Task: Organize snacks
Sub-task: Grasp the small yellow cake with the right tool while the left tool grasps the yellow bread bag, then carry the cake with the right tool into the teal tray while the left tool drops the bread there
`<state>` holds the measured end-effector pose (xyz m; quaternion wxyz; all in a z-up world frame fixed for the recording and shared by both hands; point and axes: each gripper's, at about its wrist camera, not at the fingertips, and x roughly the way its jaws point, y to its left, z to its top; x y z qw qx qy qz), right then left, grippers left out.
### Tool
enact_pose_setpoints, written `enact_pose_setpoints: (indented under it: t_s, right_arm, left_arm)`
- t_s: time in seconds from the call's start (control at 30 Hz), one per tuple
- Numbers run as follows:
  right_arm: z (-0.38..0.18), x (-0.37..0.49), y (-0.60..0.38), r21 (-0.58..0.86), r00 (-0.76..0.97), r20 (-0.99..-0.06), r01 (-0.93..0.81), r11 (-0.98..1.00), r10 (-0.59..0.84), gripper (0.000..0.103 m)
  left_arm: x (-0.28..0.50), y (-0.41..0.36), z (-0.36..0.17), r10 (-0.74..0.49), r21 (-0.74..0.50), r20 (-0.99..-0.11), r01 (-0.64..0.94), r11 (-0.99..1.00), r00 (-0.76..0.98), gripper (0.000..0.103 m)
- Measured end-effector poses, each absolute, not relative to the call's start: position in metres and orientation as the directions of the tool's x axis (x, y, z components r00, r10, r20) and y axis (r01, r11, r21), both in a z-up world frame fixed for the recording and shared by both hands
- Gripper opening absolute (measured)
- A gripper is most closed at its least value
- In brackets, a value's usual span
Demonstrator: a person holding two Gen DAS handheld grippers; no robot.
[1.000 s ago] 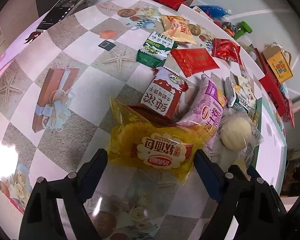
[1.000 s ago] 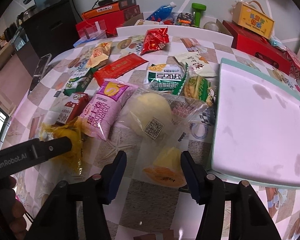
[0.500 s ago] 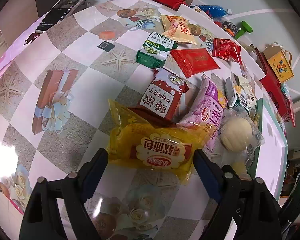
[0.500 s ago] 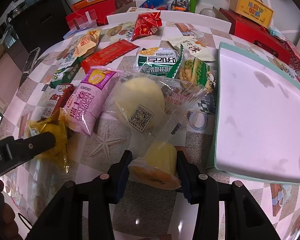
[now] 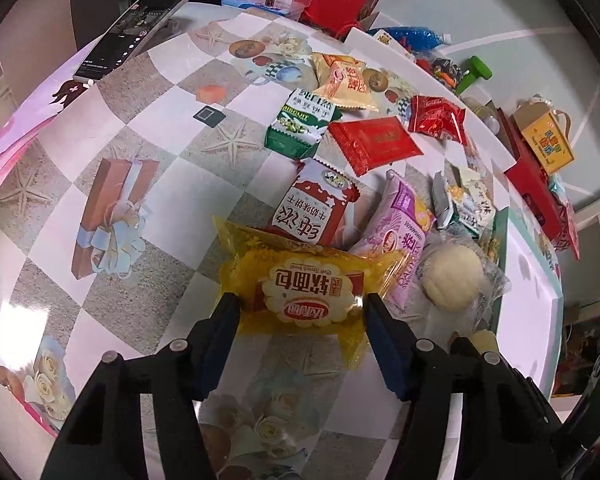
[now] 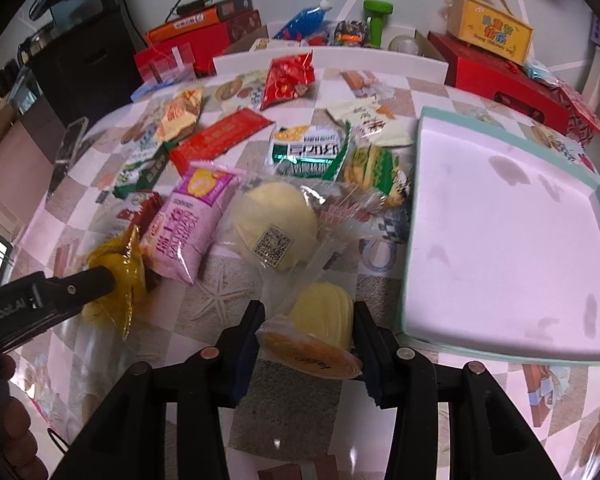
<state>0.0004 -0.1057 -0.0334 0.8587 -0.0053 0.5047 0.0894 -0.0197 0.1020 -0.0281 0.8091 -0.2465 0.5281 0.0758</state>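
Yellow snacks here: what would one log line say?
left gripper: closing on yellow bread packet | right gripper: shut on yellow jelly cup | pale tray: empty

Even indoor light; pinkish glare is thrown across the glossy tablecloth (image 5: 112, 128) and tray (image 6: 500, 240). Fisheye bending and dark vignetting are seen at edges; focus is sharp.

Two close, downward wrist views
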Motion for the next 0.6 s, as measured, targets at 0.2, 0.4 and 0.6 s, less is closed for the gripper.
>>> enact_pose_setpoints:
  t_s: [0.2, 0.4, 0.6]
  right_arm:
    - [-0.01, -0.01, -0.118, 0.127, 0.54, -0.822, -0.13, 0.983, 0.178, 0.047]
    - [-0.006, -0.011, -0.122, 0.139, 0.553, -0.814, -0.115, 0.984, 0.179, 0.047]
    - [-0.012, -0.01, -0.121, 0.134, 0.539, -0.824, -0.117, 0.984, 0.176, 0.047]
  left_arm:
    - [-0.025, 0.105, -0.02, -0.146, -0.341, -0.878, -0.381, 0.859, 0.457, 0.057]
    - [-0.025, 0.104, -0.014, -0.163, -0.365, -0.861, -0.362, 0.858, 0.481, 0.034]
    - [-0.022, 0.102, -0.023, -0.176, -0.366, -0.869, -0.361, 0.858, 0.462, 0.035]
